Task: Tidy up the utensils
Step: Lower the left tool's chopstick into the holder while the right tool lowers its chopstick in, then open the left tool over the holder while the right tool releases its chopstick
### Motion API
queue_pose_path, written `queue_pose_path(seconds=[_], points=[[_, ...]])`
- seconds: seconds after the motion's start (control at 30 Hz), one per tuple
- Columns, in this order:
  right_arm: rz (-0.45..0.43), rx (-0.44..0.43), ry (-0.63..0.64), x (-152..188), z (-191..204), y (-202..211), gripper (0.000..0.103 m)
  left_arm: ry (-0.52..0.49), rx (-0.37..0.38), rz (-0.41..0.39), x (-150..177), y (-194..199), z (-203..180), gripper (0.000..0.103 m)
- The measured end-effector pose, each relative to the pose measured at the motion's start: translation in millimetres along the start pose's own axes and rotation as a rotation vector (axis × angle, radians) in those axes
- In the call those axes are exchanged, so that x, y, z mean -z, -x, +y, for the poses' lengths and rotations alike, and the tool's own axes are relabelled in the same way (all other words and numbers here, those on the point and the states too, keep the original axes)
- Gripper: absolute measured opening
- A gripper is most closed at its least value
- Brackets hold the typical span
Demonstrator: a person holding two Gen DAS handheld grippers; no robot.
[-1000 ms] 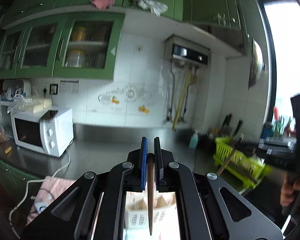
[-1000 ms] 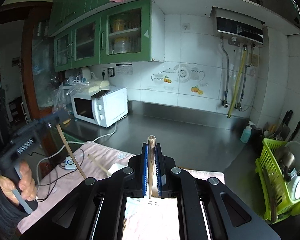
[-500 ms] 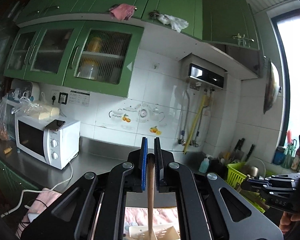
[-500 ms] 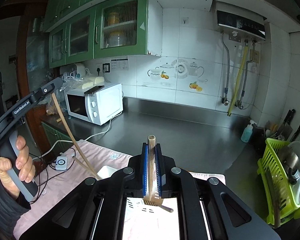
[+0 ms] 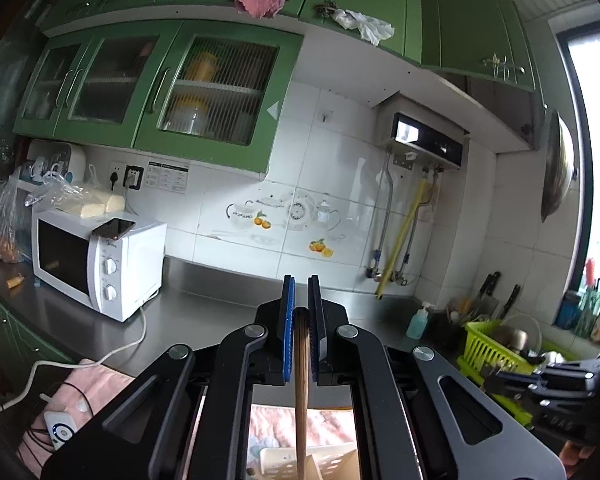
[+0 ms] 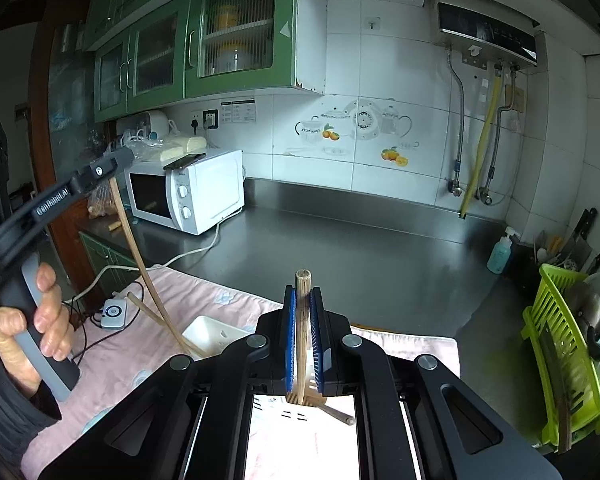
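Where steel counter (image 6: 360, 240) meets tiles | each hand-held gripper pinches a wooden utensil

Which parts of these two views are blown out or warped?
Left wrist view: the window at the right edge is overexposed, and the green wall cabinets bow from fisheye. Right wrist view: the white slotted plastic holder below the tongs glares white; edges vignette dark.

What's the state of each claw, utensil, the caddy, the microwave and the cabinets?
left claw: shut on dark wooden utensil, which hangs down.
right claw: shut on pale bamboo utensil, upright.
white caddy: on pink cloth, the left utensil's lower end at its rim.
microwave: door shut, phone on top.
glass cabinet doors: shut.
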State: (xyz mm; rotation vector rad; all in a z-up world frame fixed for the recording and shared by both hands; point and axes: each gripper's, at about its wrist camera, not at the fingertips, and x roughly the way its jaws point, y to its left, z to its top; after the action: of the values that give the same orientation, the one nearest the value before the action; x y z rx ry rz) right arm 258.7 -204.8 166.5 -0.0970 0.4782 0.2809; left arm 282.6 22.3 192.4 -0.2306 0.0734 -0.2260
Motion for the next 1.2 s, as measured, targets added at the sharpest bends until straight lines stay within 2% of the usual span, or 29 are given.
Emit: queue_pose_path(seconds=[0.1,0.3,0.47,0.67,0.8,0.87,0.9,0.97,1.07,1.1,1.13,1.2], points=[[-0.006,0.002,-0.011,1,-2,-1,0.007,-0.013,-0.011,-0.031,-5,1,-5,0.005],[0.001,0.006,-0.006,3,-6,-5,0.007,0.023,-0.007,-0.067,-14,-3,-1,0.005],[0.007,0.000,-0.023,5,-11,-9,0.007,-0.003,-0.035,-0.046,-4,-13,-4,0.005],[0.025,-0.007,-0.016,10,-10,-11,0.008,0.009,-0.036,0.024,13,-24,-1,0.005],[0.009,-0.006,-0.021,9,-10,-4,0.024,-0.015,-0.038,0.071,17,-25,-5,0.008],[-0.003,0.001,-0.015,8,-9,3,0.024,-0.032,-0.037,0.082,18,-20,-8,0.009],[-0.011,0.005,-0.013,8,-8,8,0.025,-0.038,-0.035,0.093,18,-17,-9,0.012],[-0.021,0.004,-0.018,8,-9,18,0.026,-0.042,-0.041,0.102,18,-8,-10,0.030],[-0.027,0.008,-0.018,15,-7,36,0.031,-0.049,-0.043,0.122,21,9,-11,0.037],[-0.027,0.010,-0.019,17,-6,41,0.034,-0.048,-0.039,0.133,22,15,-11,0.042],[-0.029,0.011,-0.019,23,-3,49,0.035,-0.051,-0.045,0.143,24,24,-12,0.052],[-0.028,0.010,-0.018,35,2,62,0.037,-0.064,-0.065,0.152,28,41,-13,0.056]])
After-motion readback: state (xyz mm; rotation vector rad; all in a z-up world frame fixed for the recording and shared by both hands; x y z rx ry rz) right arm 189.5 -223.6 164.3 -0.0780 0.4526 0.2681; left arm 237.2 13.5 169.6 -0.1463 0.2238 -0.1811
